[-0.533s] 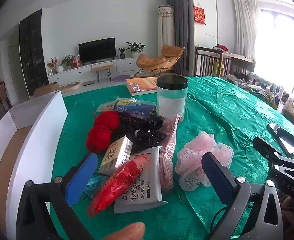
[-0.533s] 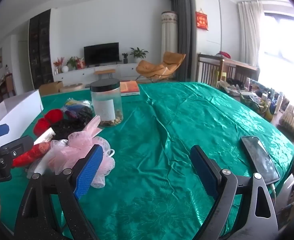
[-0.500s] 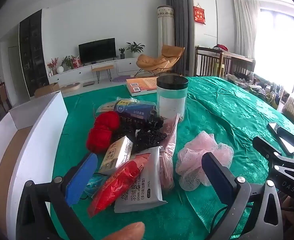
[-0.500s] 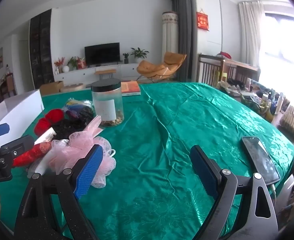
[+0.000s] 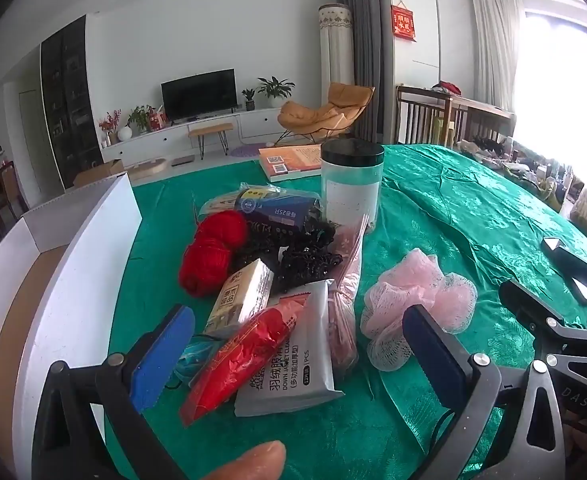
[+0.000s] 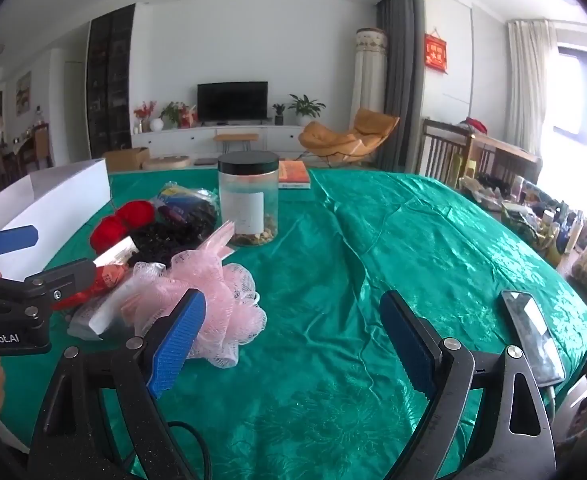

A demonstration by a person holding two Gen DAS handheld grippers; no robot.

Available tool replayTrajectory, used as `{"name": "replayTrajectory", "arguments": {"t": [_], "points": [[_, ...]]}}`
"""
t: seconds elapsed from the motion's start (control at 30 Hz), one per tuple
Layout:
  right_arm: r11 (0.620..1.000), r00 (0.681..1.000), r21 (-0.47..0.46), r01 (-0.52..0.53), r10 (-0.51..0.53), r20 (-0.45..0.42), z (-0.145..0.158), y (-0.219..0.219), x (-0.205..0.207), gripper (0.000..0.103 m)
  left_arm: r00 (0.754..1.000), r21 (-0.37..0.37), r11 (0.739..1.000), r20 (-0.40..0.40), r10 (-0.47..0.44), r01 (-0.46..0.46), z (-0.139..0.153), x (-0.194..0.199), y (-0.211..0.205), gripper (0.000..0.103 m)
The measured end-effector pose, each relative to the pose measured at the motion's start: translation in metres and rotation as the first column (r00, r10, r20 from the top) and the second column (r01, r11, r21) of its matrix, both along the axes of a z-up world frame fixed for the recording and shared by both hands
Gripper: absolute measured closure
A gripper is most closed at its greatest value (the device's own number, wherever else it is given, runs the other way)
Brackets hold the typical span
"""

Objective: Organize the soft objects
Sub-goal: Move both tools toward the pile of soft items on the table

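Tablecloth (image 5: pixel 453 216) was shiny green, floral-patterned. Yarn (image 5: pixel 209 256) was red, mesh pouf (image 5: pixel 417 300) pale pink, box (image 5: pixel 73 280) white, jar lid (image 5: pixel 352 152) black, gripper pads (image 6: pixel 179 336) blue, snack packet (image 5: pixel 245 356) red.

You're in a home living and dining room.
At 12 o'clock you face a television (image 6: pixel 232 101) on a low white cabinet (image 6: pixel 213 141) with houseplants (image 6: pixel 306 106); an orange lounge chair (image 6: pixel 349 139) sits at 1 o'clock, curtains (image 6: pixel 525 88) at 2, beyond your green-clothed tabletop (image 6: pixel 393 248).
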State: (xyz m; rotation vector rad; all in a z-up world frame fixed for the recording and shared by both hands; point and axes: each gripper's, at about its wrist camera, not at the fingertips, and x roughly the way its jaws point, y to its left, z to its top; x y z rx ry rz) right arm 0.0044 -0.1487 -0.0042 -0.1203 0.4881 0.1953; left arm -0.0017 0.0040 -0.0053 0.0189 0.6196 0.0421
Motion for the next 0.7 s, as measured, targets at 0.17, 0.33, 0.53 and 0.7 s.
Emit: {"name": "replayTrajectory", "arguments": {"t": [0.17, 0.33, 0.53, 0.7], "points": [[1.000, 1.000, 0.003, -0.014, 0.014, -0.007, -0.0002, 0.0007, -0.0006, 0.012, 1.000, 0.009, 1.000, -0.010, 0.003, -0.003, -0.0038, -0.0004, -0.0007, 0.000], [1.000, 0.999, 0.002, -0.030, 0.030, -0.019, -0.0033, 0.0012, 0.0009, 0.012, 1.000, 0.014, 1.000, -0.015, 0.006, -0.006, -0.0054, -0.0006, -0.0013, 0.000], [0.999, 0.999, -0.007, -0.046, 0.046, -0.024, -0.0052, 0.0054, 0.0011, 0.012, 1.000, 0.020, 1.000, -0.019, 0.009, -0.009, -0.0059, -0.0010, -0.0007, 0.000], [0.998, 0.998, -0.009, -0.054, 0.054, -0.029, -0.0071, 0.0063, 0.0011, 0.012, 1.000, 0.022, 1.000, -0.022, 0.010, -0.009, -0.0067, -0.0013, -0.0006, 0.000]]}}
